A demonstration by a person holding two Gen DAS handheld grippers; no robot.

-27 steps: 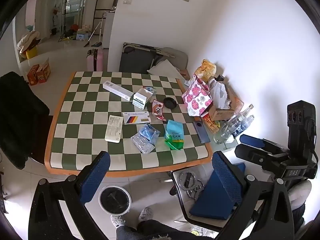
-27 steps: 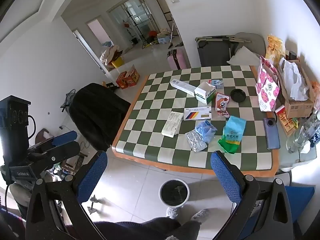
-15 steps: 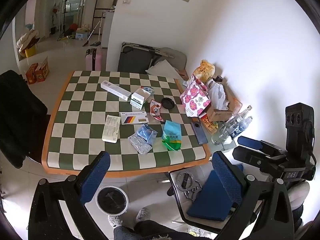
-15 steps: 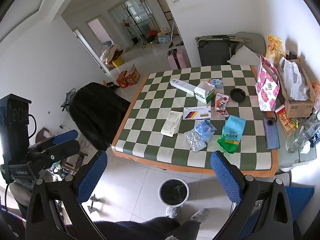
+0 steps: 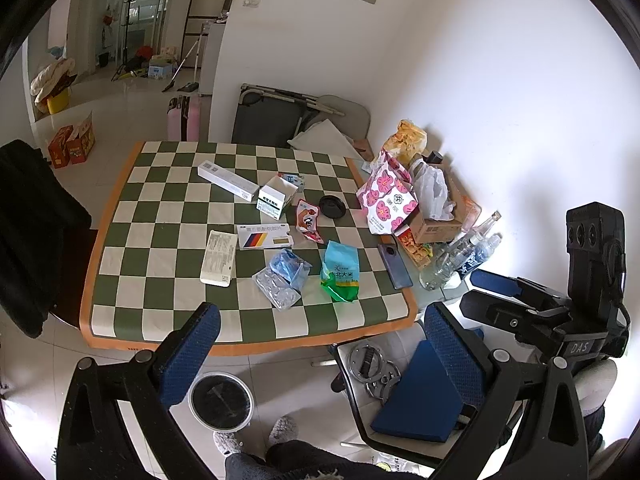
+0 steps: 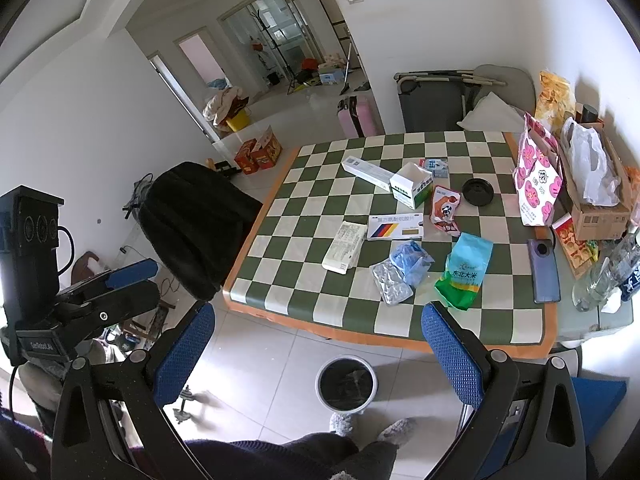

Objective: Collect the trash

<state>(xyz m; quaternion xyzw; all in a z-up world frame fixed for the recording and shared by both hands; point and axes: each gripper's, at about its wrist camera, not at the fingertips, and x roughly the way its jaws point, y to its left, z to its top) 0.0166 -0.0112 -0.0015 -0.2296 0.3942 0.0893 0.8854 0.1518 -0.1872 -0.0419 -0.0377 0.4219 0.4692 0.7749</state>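
So nothing is collected yet: I have the left gripper (image 5: 316, 344) and the right gripper (image 6: 318, 346) both held back off the near edge of the counter (image 5: 120, 208), fingers spread wide apart and empty.

Going left to right across the checkered top, the trash lies well ahead of me: a flat white leaflet packet (image 5: 218, 257), a long white box (image 5: 228, 181), an open medicine carton (image 5: 277, 197), a striped flat box (image 5: 264, 237), a crumpled blue wrapper (image 5: 290, 266) lying on a silver blister sheet (image 5: 276, 293), a red snack pouch (image 5: 307, 221), and a green rice bag (image 5: 340, 270). The bin (image 5: 221, 400) stands on the floor just below the near edge.

What worries me is the right side. A dark phone (image 5: 395, 266) lies just beside the green bag, and glass bottles (image 5: 460, 256) stand near it; a wide sweep there could, I judge, snatch the phone as litter or topple a bottle. The thin leaflet and blister sheet will likely slip out of a flat pinch. The bin's mouth looks small, so a careless drop could miss it.
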